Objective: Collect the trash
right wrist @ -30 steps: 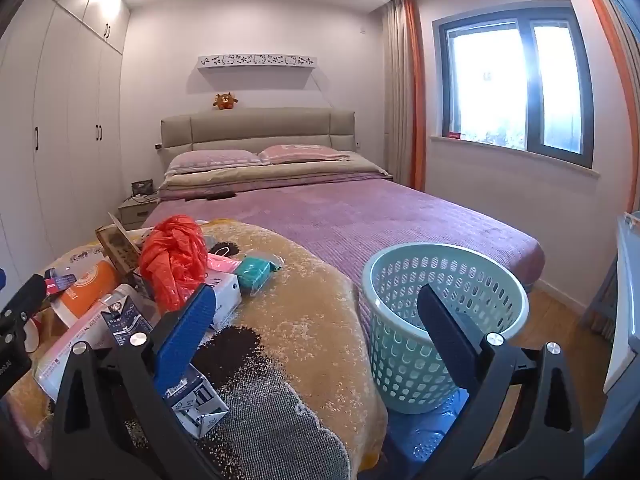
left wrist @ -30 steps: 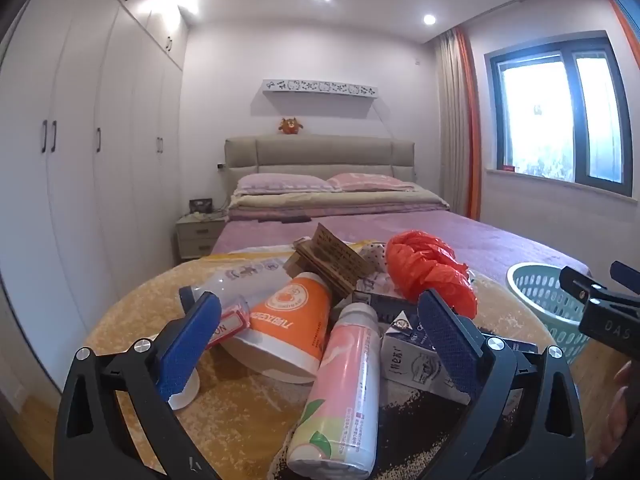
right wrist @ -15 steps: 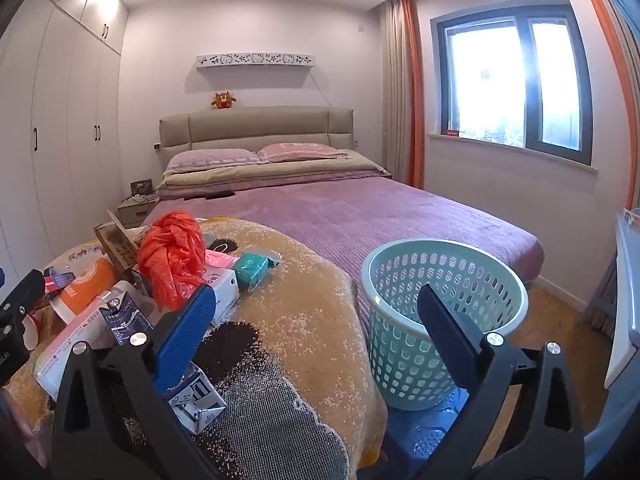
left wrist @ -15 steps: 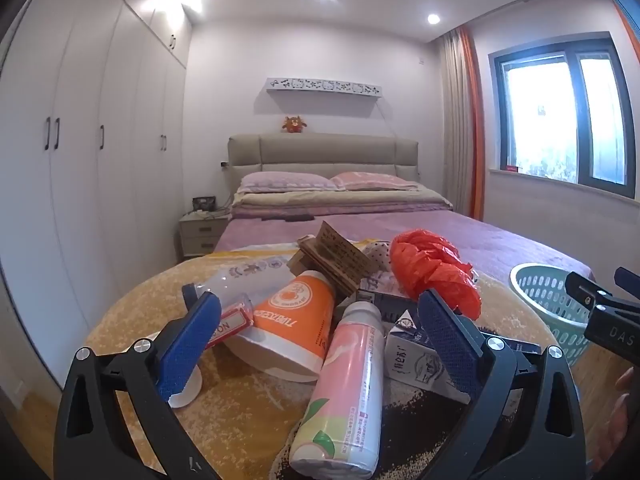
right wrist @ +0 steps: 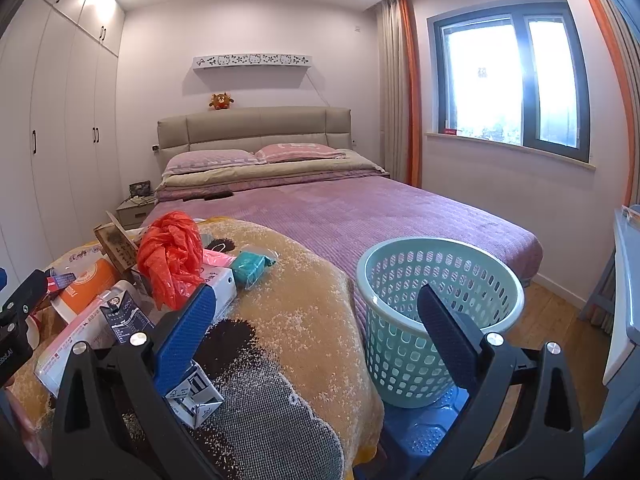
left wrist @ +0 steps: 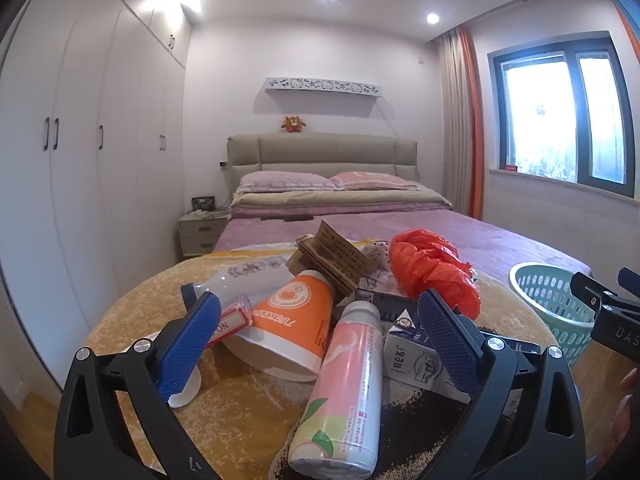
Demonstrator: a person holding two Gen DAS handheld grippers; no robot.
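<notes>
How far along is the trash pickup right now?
Nothing looks collected yet: no trash shows inside the green basket. Both the left gripper and right gripper are open and hold nothing. Left: the pink bottle, orange cup, milk carton and red bag on the blanket.

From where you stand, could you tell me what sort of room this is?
Most likely a home bedroom: a made bed with pillows and a padded headboard, tall white wardrobes along one wall, and a nightstand beside the bed.
</notes>
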